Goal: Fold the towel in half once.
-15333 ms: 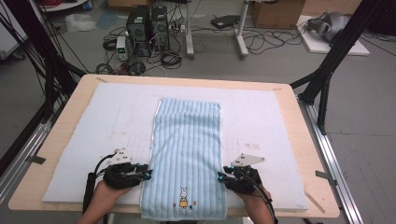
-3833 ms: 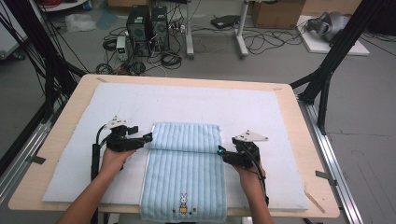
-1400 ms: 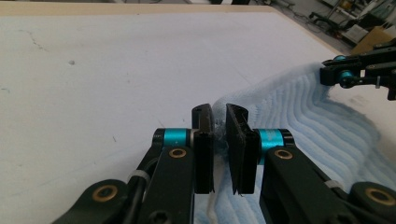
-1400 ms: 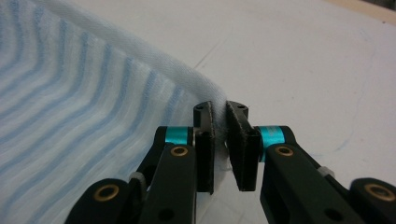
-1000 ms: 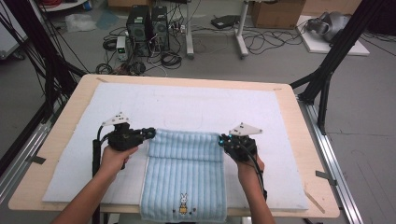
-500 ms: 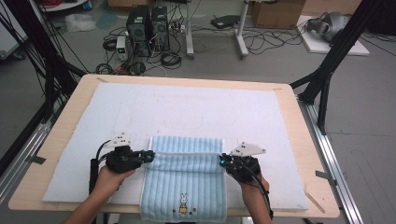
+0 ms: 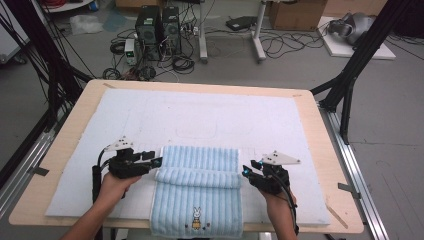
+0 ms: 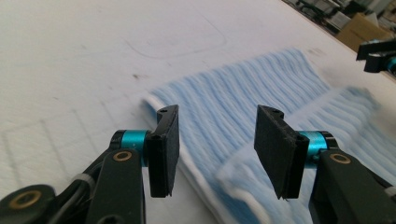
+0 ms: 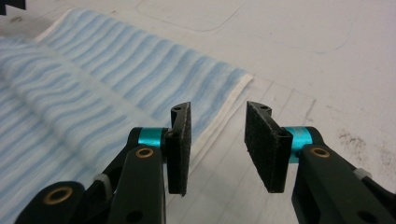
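Note:
A light blue striped towel with a small bunny at its near end lies on the white mat. Its far part is folded back, and the loose edge forms a soft ridge across it. My left gripper stands at the ridge's left end. Its jaws have just been opening and stand apart over the towel's folded corner without pressing it. My right gripper stands at the ridge's right end. Its jaws have also just been opening, with bare mat between them and the towel's white hem just left of them.
The white mat covers most of the wooden table. Black frame legs stand at both sides. Computers, cables and boxes lie on the floor beyond the far edge. The other gripper shows far off in the left gripper view.
Both hands drew toward the near edge, bringing the towel's far edge with them. That edge now lies loose on the towel, and both pairs of jaws have parted from it.

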The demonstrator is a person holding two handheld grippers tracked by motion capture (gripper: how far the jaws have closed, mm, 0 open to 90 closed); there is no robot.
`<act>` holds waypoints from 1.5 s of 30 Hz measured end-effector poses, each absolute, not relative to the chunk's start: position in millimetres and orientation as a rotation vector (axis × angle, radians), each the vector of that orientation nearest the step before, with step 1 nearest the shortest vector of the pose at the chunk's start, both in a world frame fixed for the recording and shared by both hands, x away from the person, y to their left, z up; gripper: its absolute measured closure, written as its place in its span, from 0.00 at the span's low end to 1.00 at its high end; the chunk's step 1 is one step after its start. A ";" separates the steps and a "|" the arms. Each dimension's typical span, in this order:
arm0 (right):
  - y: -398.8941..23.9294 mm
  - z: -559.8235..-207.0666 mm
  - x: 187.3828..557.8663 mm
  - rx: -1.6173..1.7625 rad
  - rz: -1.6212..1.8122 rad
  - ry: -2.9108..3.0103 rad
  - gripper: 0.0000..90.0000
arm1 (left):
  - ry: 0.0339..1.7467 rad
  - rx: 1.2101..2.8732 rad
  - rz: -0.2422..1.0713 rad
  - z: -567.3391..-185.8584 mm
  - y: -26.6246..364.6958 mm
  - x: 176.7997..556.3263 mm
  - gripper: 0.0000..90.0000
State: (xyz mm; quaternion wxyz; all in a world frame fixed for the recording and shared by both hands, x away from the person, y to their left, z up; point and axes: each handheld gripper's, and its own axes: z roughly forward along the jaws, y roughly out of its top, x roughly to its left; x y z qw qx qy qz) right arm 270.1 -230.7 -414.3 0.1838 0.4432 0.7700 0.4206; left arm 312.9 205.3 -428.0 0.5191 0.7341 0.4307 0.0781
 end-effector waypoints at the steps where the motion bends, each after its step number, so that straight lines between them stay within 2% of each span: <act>1: -230.1 -416.1 276.4 1.257 1.190 2.171 0.69 | 1.053 1.755 0.183 -429.2 206.3 318.9 0.56; 6: -216.0 -431.4 304.9 1.329 1.186 2.218 0.70 | 1.100 1.728 0.189 -433.5 206.1 330.4 0.59; 7: -211.2 -436.3 311.6 1.346 1.161 2.249 0.75 | 1.101 1.727 0.188 -433.7 205.9 330.7 0.59; 9: -207.2 -440.1 315.7 1.324 1.102 2.274 0.92 | 1.102 1.735 0.191 -433.9 205.9 330.5 0.59; 10: -206.0 -440.7 316.3 1.293 1.088 2.276 0.95 | 1.100 1.738 0.194 -433.8 206.1 330.4 0.59; 18: -202.6 -439.5 323.7 1.273 1.060 2.204 0.96 | 1.116 1.744 0.215 -437.1 203.3 333.6 0.61; 19: -201.7 -441.2 324.3 1.284 1.045 2.206 0.93 | 1.122 1.747 0.215 -438.1 202.0 334.4 0.61; 25: -208.0 -441.4 323.0 1.362 1.058 2.128 0.48 | 1.141 1.819 0.239 -444.1 193.9 340.2 0.58; 28: -208.9 -443.5 323.8 1.394 1.061 2.132 0.41 | 1.122 1.864 0.248 -448.2 187.6 341.5 0.62; 32: -199.9 -448.6 324.2 1.326 1.019 2.216 0.31 | 1.116 1.917 0.316 -451.5 179.7 342.1 0.76; 34: -197.7 -449.8 323.7 1.322 1.012 2.224 0.24 | 1.113 1.918 0.317 -451.5 177.8 341.6 0.72; 36: -194.8 -451.5 323.1 1.291 0.996 2.255 0.15 | 1.093 1.925 0.320 -451.8 174.8 339.2 0.63; 38: -192.6 -451.5 322.0 1.295 0.985 2.263 0.12 | 1.065 1.958 0.356 -451.5 170.8 337.0 0.58; 41: -192.5 -450.8 322.4 1.288 0.976 2.273 0.13 | 1.058 1.986 0.407 -451.1 166.7 334.9 0.59; 42: -192.3 -450.4 322.2 1.290 0.967 2.273 0.16 | 1.061 1.985 0.425 -451.3 165.1 334.1 0.61; 44: -191.4 -446.7 320.1 1.266 0.978 2.291 0.42 | 1.035 1.994 0.408 -451.0 166.1 334.2 0.72; 45: -190.4 -444.9 318.6 1.237 1.001 2.318 0.52 | 1.013 1.996 0.379 -451.2 165.7 334.1 0.85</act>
